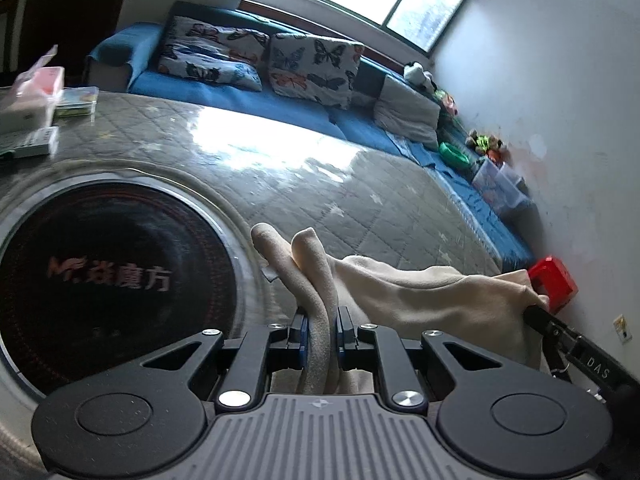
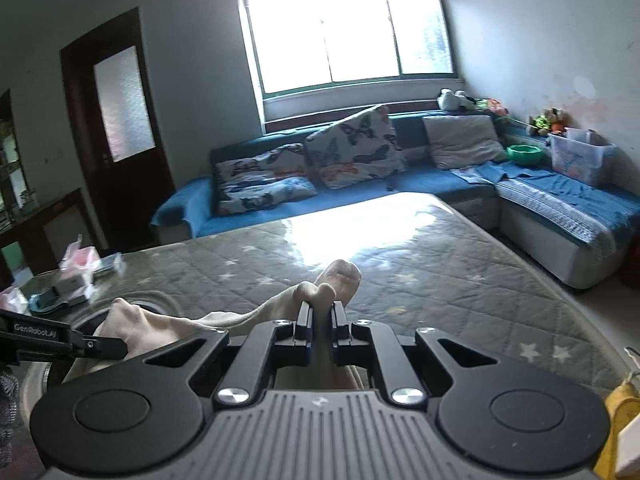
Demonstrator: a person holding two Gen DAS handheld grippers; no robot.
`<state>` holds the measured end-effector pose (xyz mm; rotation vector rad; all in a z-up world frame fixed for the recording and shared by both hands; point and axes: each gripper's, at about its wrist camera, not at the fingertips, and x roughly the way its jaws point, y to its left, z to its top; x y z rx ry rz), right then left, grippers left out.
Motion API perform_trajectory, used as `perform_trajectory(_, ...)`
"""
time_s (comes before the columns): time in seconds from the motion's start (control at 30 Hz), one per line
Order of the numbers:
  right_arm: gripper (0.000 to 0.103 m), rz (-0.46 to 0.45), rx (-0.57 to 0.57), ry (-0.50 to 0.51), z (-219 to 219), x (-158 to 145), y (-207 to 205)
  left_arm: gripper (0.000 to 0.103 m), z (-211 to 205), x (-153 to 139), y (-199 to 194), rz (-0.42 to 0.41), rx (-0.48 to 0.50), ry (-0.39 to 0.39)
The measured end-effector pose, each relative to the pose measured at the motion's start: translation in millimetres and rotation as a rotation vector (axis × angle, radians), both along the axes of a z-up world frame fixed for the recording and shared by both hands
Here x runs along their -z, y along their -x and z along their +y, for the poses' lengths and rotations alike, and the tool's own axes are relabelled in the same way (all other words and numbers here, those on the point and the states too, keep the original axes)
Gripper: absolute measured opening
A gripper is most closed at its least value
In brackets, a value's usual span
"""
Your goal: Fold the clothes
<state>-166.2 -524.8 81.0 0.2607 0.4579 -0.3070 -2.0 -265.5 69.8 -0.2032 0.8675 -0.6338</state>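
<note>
Above the near part of the table (image 2: pixel 460 264), both grippers hold one cream cloth (image 1: pixel 420 296) clear of the quilted, star-printed cover. Left gripper (image 1: pixel 322 316): jaws nearly closed, pinching a doubled fold of the cloth, which sticks up past the fingertips as two rounded lobes. Right gripper (image 2: pixel 320 314): jaws nearly closed too, clamped on another bunched edge of the same cloth, a small wad poking out beyond the tips. Between the two grips the cloth runs in a loose, sagging span; whether its lower part touches the table cannot be told. In the left wrist view the right gripper enters from the right edge, its tip buried in the cloth's far corner; in the right wrist view the left gripper comes in from the left edge against the cloth. Left of the cloth, a round black hotplate (image 1: pixel 112 276) sits set into the table inside a metal ring. Far left on the table: a few small boxes (image 1: pixel 36 100). Beyond the table, a blue sofa (image 2: pixel 440 180) with butterfly cushions (image 2: pixel 356 144) under a bright window (image 2: pixel 348 28); a dark door (image 2: pixel 116 120) stands at far left.
</note>
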Motion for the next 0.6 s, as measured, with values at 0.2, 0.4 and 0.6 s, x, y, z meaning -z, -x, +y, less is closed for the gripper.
perform_trajectory(0.2, 0.008, 0.056, 0.049, 0.008, -15, 17, -5, 0.014, -16, 16, -1, 0.007, 0.033, -0.045)
perform_trajectory(0.4, 0.008, 0.131, 0.098, 0.01, -25, 35, -11, 0.015, -14, 30, -5, 0.024, 0.027, -0.079)
perform_trajectory(0.6, 0.012, 0.155, 0.146, 0.029, -30, 41, -13, 0.016, -10, 33, -7, 0.015, 0.041, -0.098)
